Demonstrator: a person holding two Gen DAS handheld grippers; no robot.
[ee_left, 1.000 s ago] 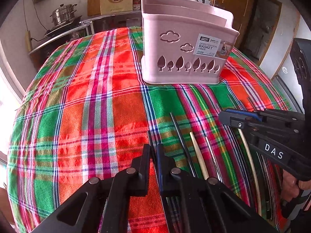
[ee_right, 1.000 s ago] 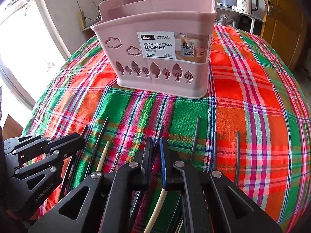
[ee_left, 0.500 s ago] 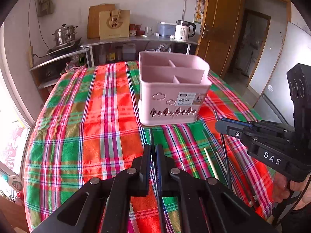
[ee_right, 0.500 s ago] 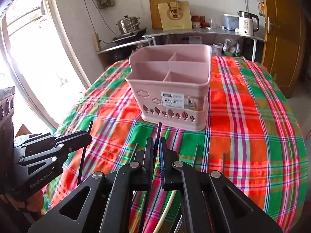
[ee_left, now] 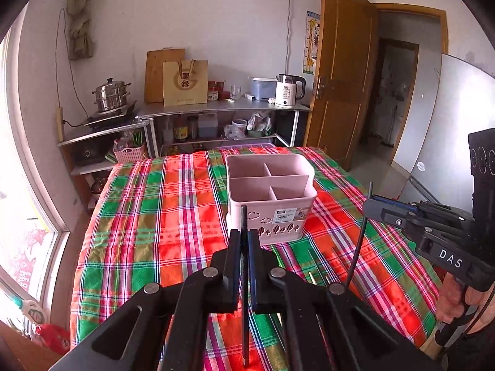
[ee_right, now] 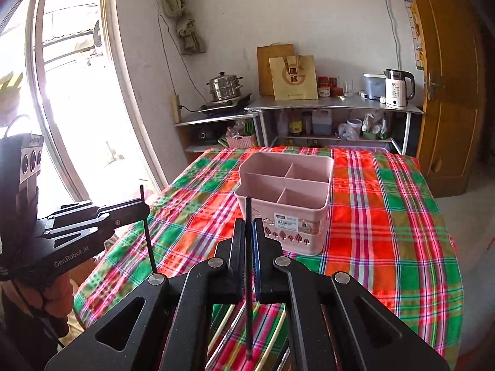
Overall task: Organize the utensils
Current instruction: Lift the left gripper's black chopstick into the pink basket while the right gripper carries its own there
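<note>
A pink divided chopstick basket (ee_left: 269, 194) (ee_right: 286, 198) stands on the plaid table. My left gripper (ee_left: 244, 238) is shut on a black chopstick (ee_left: 244, 278), held upright high above the table, short of the basket. It shows at the left of the right wrist view (ee_right: 144, 210). My right gripper (ee_right: 248, 232) is shut on another black chopstick (ee_right: 248, 278), also upright. It shows at the right of the left wrist view (ee_left: 369, 208). More chopsticks (ee_left: 312, 276) lie on the cloth below.
The plaid tablecloth (ee_left: 161, 216) covers the table. Behind it stand metal shelves (ee_left: 222, 111) with a steamer pot (ee_left: 111, 95), a kettle (ee_left: 287, 89) and jars. A wooden door (ee_left: 343, 77) is at the right, a window (ee_right: 68, 92) at the left.
Both grippers have risen well above the table, each lifting a black chopstick off the cloth. The basket now looks smaller and its compartments show from above.
</note>
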